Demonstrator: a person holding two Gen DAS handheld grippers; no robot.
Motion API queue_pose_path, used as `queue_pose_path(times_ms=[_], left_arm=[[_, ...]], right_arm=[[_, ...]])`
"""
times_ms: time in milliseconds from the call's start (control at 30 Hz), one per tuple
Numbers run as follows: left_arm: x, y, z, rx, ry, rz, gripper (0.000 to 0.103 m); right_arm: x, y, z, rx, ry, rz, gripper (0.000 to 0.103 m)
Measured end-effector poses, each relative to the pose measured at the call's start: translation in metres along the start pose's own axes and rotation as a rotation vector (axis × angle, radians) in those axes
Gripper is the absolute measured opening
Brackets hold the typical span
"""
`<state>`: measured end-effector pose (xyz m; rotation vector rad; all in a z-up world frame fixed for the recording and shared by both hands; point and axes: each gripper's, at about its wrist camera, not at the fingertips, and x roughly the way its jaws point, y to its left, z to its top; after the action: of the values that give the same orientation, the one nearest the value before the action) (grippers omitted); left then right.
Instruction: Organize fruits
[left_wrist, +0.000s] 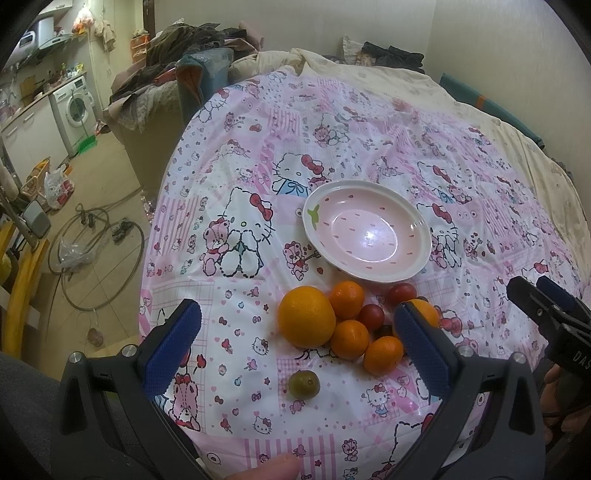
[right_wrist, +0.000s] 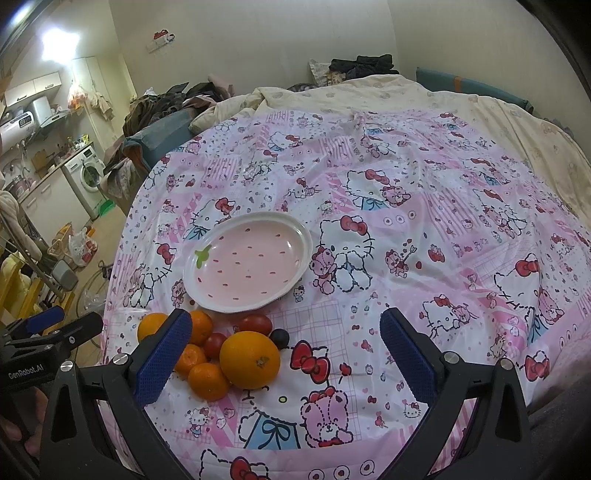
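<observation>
orange skins on the big orange (left_wrist: 306, 316) and mandarins (left_wrist: 349, 339) look firm; grip across their middles. soft tomatoes (left_wrist: 371, 316) need gentleness. both jaws gape wide, empty.

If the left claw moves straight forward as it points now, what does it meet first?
Probably the small green fruit, alone on the cloth between the open left claw fingers. Just beyond lies the big orange. Depth is uncertain.

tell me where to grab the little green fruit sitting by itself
Grip the green fruit across its round middle, coming straight down from above with the left gripper. It lies apart from the orange pile, so open jaws fit either side.
</observation>
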<state>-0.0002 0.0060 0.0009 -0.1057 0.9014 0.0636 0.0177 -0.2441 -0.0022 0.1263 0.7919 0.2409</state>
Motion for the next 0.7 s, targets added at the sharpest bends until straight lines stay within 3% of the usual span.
queue_pose_path(times_ms=[700], left_arm=[[0.0028,0.0009,-0.0031,-0.003,0.012,-0.001,0.103]], right_arm=[[0.0063,0.0020,-0.0009,-0.003,0.026,0.000,0.103]])
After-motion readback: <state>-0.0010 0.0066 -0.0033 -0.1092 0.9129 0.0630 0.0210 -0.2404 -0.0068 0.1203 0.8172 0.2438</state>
